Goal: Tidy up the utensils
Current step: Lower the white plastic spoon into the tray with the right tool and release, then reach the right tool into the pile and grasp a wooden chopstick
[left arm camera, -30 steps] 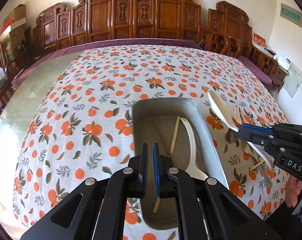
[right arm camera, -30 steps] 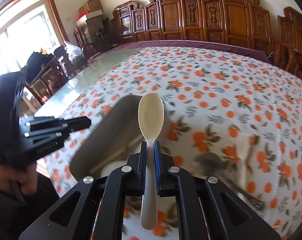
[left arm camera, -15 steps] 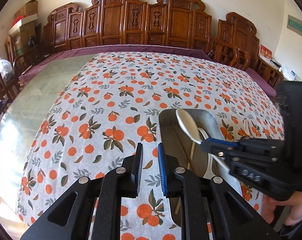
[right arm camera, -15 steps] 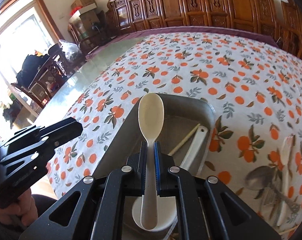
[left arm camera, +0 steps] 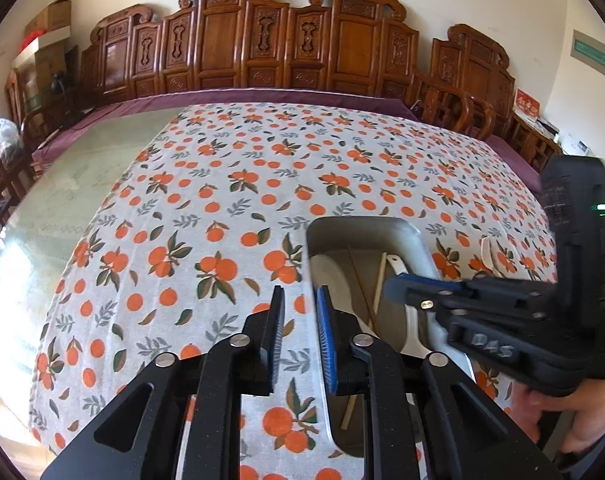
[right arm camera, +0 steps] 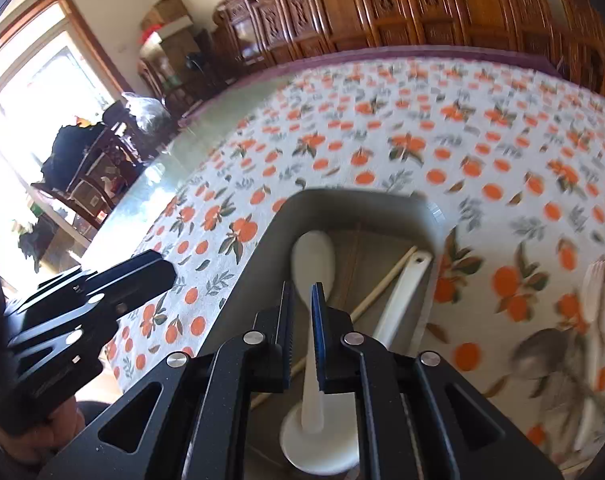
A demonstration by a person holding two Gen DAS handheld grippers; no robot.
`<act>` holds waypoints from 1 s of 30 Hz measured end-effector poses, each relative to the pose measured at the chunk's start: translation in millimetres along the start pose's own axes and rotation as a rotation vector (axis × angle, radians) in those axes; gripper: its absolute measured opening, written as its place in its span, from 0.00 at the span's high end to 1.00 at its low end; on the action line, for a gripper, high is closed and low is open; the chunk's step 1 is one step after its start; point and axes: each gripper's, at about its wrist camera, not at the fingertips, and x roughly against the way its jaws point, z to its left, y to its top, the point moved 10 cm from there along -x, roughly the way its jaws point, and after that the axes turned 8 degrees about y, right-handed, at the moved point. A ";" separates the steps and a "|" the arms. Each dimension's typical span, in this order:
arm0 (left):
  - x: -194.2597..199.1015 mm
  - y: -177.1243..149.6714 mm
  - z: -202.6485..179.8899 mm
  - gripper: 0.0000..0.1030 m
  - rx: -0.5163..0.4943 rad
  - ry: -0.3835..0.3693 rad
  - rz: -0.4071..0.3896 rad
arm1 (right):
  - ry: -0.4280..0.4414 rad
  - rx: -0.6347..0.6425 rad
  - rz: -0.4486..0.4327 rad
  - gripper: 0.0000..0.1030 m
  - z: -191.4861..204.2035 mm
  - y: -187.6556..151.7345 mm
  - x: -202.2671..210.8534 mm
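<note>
Hovering over a grey tray [right arm camera: 430,216] on the orange-print tablecloth [left arm camera: 206,216].
Right gripper [right arm camera: 302,300] narrowly parted around a cream spoon [right arm camera: 314,258] in the tray (grip unclear), showing a white spatula [right arm camera: 402,292] alongside; left gripper [left arm camera: 300,308] gaping empty, revealing carved chairs [left arm camera: 262,48] beyond.

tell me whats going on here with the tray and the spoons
A person with a gripper in each hand is sorting utensils into a metal tray. The right gripper, jaws slightly parted, is over the tray with a cream spoon between them. The left gripper hovers open and empty beside it. More utensils wait on the tablecloth.
</note>
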 end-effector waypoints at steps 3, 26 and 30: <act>2.8 1.1 -12.5 0.69 -0.012 -0.017 -0.011 | -0.031 0.060 -0.037 0.88 -12.0 -0.3 33.8; 23.5 -13.6 -120.7 0.29 -0.172 -0.136 -0.051 | -0.310 0.179 0.104 0.73 -145.7 -105.9 160.3; 21.4 -16.9 -126.1 0.29 -0.168 -0.140 -0.042 | -0.279 0.193 0.144 0.72 -147.7 -119.1 161.5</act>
